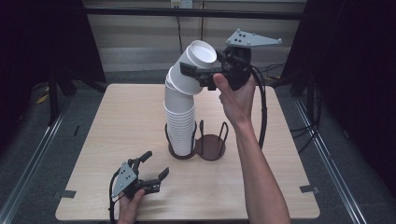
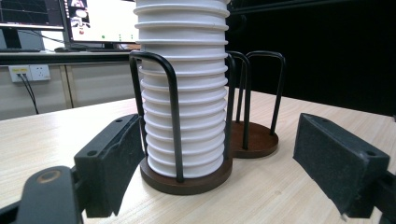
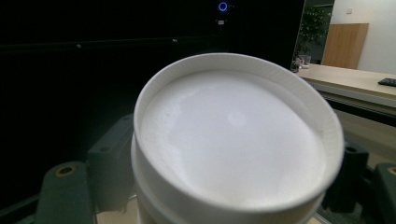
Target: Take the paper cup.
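White cups, dark wood, black metal

We see plain white cups (image 1: pixel 180 119), a dark brown holder (image 2: pixel 254 140) with black wire loops, a pale wood-grain table (image 1: pixel 121 126) and black grippers (image 1: pixel 144 179).

A light wooden surface (image 1: pixel 116 121) with rounded corners stands on a grey carpeted floor (image 1: pixel 42 154). Metal floor rails (image 1: pixel 28 163) run along its left and right sides. Black curtains (image 1: pixel 42 37) hang at both sides, and a pale panelled wall (image 1: pixel 140 32) closes the far end. In the left gripper view, computer monitors (image 2: pixel 100 21) sit on a far desk above a white wall socket (image 2: pixel 29 72).
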A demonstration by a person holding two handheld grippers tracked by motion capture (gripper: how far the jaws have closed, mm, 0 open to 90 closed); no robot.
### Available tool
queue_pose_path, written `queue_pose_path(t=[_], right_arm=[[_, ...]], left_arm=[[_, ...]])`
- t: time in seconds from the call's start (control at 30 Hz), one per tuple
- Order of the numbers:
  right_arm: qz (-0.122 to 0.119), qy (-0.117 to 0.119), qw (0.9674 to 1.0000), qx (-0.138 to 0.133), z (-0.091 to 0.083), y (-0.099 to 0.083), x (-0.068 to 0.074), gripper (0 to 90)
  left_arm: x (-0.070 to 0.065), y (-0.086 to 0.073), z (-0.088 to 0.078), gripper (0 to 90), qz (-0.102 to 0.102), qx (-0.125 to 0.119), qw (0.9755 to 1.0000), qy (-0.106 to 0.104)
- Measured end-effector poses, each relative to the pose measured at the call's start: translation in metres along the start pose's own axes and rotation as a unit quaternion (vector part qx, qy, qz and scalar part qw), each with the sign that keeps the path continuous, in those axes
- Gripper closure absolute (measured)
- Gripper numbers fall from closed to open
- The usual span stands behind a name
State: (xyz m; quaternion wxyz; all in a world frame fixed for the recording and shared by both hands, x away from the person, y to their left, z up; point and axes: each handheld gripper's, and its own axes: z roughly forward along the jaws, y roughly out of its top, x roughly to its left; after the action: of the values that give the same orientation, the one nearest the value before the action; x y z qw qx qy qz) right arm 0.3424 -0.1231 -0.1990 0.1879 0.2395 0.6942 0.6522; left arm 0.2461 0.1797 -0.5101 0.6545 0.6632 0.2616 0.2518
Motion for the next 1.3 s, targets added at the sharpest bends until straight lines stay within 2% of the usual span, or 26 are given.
queue_pose_path(t=[0.47,0.5,0.57,0.6,0.63,0.8,0.93,1.0,1.03,1.1,1.17,1.23,1.27,1.3], right_arm=[[0.005,-0.016,0.9998,0.006,-0.029,-0.013,-0.005,21.5],[0.001,-0.022,0.9997,0.013,-0.034,-0.015,-0.007,21.5],[0.005,-0.023,0.9997,0.011,-0.039,-0.017,-0.009,21.5],[0.006,-0.024,0.9997,0.01,-0.041,-0.018,-0.009,21.4],[0.004,-0.026,0.9996,0.013,-0.043,-0.019,-0.009,21.5],[0.003,-0.027,0.9995,0.019,-0.049,-0.027,-0.008,21.5],[-0.001,-0.027,0.999,0.036,-0.052,-0.038,-0.008,21.5],[0.001,-0.025,0.9987,0.044,-0.053,-0.047,-0.009,21.5],[0.003,-0.024,0.9986,0.047,-0.053,-0.051,-0.009,21.5],[0.004,-0.022,0.9984,0.052,-0.053,-0.058,-0.009,21.5],[0.005,-0.02,0.9982,0.056,-0.053,-0.065,-0.008,21.5],[0.007,-0.02,0.9982,0.057,-0.053,-0.068,-0.007,21.5],[0.009,-0.018,0.9981,0.059,-0.053,-0.071,-0.007,21.5],[0.012,-0.017,0.9979,0.061,-0.053,-0.076,-0.005,21.5]], left_arm=[[0.0,0.0,0.0,15.4,0.0,0.001,1.0,0.0],[0.0,0.0,0.0,15.5,0.003,0.0,1.0,-0.001],[0.0,0.0,0.0,15.5,-0.002,-0.001,1.0,-0.001],[0.0,0.0,0.0,15.4,0.002,0.0,1.0,0.001],[0.0,0.0,0.0,15.5,-0.002,-0.001,1.0,-0.001],[0.0,0.0,0.0,15.6,0.002,0.001,1.0,0.006],[0.001,0.0,0.0,16.0,-0.001,0.001,1.0,0.008],[0.001,0.001,0.002,16.6,0.003,0.009,1.0,0.004],[0.0,0.001,0.003,17.2,-0.005,0.008,1.0,0.0],[0.001,0.002,0.003,17.5,0.0,0.014,0.9999,-0.003],[0.001,0.004,0.005,17.6,-0.002,0.011,0.9998,-0.015],[0.0,0.006,0.005,17.7,-0.004,0.011,0.9998,-0.016],[-0.002,0.008,0.005,17.7,-0.013,0.01,0.9996,-0.021],[-0.002,0.013,0.006,17.6,-0.006,0.01,0.9993,-0.036]])
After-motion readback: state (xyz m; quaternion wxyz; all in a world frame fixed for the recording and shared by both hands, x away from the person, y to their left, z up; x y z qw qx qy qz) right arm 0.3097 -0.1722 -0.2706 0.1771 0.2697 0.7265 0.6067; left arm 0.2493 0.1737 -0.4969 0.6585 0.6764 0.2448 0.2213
